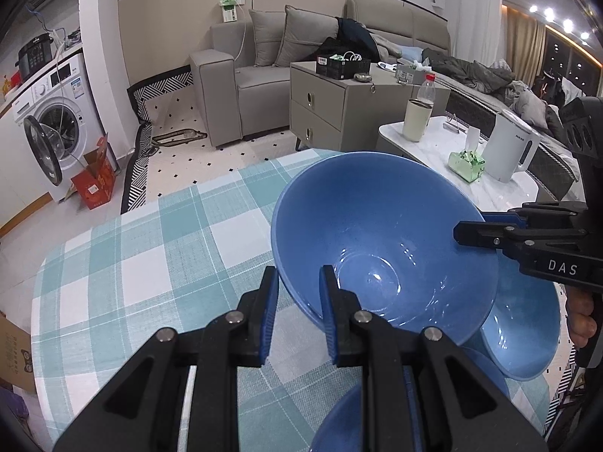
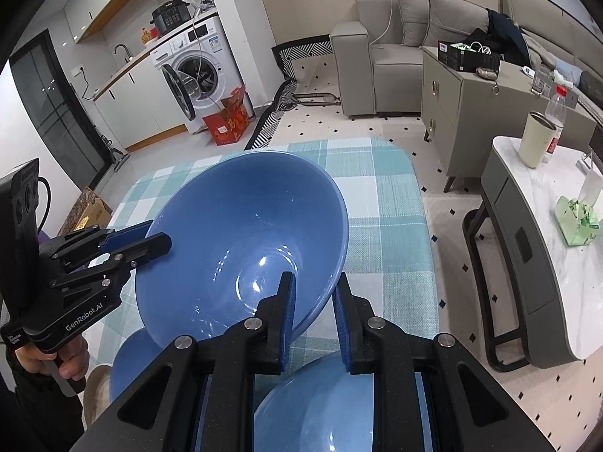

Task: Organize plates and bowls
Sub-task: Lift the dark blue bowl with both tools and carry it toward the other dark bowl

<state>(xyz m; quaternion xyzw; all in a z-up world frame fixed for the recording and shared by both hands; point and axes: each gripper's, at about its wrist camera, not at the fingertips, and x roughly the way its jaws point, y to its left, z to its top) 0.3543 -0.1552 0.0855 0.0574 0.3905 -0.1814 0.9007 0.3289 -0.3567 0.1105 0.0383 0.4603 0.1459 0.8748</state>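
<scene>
Bare checked tablecloth [image 1: 150, 263] beyond bowls [image 1: 527, 324]

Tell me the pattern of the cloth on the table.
Teal-and-white plaid tablecloth; clearest in the left wrist view.

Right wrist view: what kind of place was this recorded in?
Most likely a small home apartment, living area and kitchen nook in one room. A grey sofa stands by the far wall, a front-loading washing machine sits under a counter with a sink tap, and a checked tablecloth covers the work table.
</scene>
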